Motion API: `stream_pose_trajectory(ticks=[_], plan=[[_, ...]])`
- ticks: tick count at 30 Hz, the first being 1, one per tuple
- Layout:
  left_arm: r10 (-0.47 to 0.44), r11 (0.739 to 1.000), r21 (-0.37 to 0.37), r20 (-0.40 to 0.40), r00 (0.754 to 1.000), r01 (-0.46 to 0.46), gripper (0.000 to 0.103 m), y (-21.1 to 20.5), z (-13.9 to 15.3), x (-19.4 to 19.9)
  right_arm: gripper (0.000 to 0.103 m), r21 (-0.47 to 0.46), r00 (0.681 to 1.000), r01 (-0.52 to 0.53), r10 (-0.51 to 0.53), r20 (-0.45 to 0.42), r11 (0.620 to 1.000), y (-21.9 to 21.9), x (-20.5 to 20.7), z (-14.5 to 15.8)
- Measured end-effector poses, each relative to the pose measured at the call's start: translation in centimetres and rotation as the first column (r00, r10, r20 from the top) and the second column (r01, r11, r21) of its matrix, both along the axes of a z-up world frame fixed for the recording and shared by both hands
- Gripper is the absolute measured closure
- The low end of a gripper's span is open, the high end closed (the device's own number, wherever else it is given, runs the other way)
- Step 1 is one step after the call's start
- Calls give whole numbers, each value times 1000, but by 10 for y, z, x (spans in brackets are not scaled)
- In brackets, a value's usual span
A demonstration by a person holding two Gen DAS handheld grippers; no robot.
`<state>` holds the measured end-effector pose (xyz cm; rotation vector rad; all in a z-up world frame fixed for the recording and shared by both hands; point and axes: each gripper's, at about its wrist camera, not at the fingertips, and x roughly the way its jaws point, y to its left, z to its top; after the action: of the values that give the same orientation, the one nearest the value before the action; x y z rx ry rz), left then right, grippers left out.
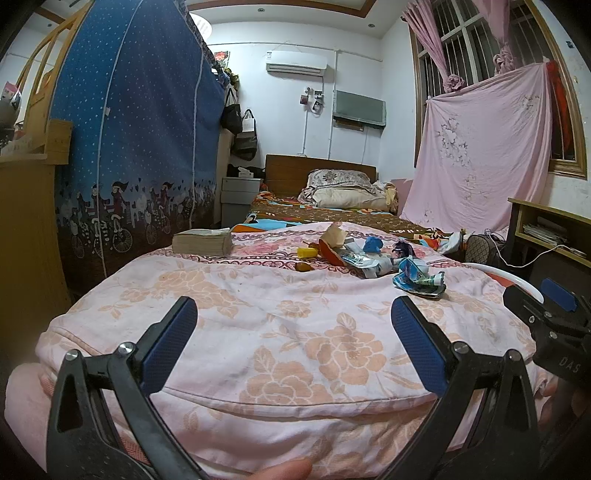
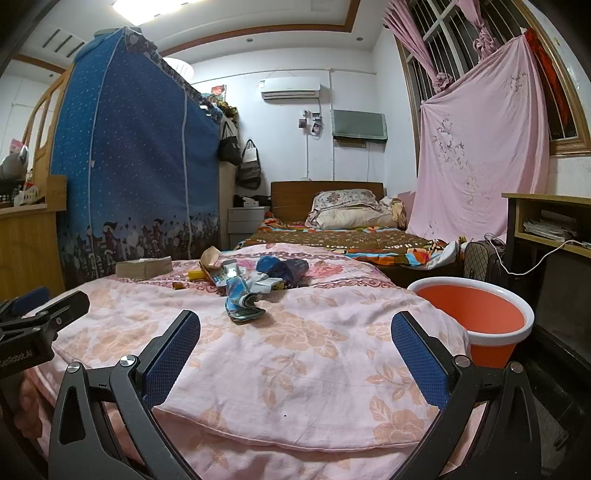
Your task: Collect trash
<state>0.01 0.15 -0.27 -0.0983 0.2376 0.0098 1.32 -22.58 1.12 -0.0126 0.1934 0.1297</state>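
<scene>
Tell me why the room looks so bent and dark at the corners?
Left wrist view: fisheye bending curves the blue dotted fabric wardrobe and barred window, with black corners. Right wrist view: the same bulge, plus ceiling-light glare at the top; the orange plastic basin stays sharp.

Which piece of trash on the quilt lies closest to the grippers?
The crumpled blue-and-green wrapper, lying alone in front of the pile; every other scrap sits further back.

Both wrist cams sit low at near edge of pink floral quilt (image 1: 295,332), facing down room toward headboard. Left cam sits further left; right cam also catches orange basin (image 2: 476,314). Shared: litter pile (image 1: 373,254), far bed, window wall.
</scene>
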Motion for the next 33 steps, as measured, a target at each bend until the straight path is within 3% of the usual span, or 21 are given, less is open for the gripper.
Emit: stream_pose_trajectory(ticks=[33], plan=[[-4,1000,2,2,1000,4,11,-3,0,-2,0,-3,1000,0,0,1,1000,1,0,0]])
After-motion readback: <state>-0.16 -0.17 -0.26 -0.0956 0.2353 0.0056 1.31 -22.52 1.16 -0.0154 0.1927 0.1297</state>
